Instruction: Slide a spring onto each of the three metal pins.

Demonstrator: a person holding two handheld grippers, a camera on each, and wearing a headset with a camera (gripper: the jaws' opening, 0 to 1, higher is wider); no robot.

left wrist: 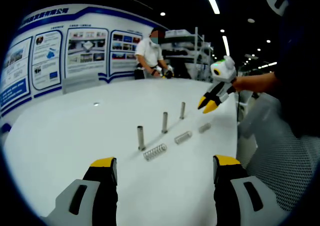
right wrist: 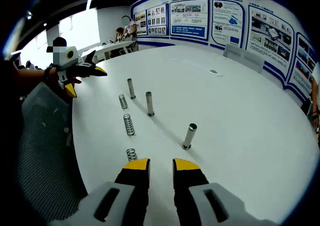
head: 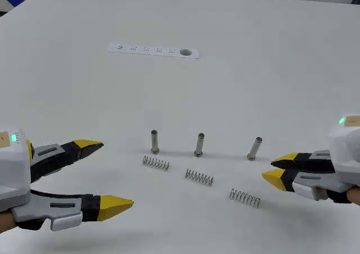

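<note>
Three metal pins stand upright in a row on the white table: left pin, middle pin, right pin. In front of each lies a bare spring. My left gripper hovers wide open at the lower left, well short of the left spring and nearest pin. At the right, my right gripper is open by only a narrow gap and holds nothing. It sits just right of the right spring and right pin.
A white strip with holes lies flat farther back on the table. A mesh chair stands at the table's near edge. A person stands beyond the far side. Wall posters line the room.
</note>
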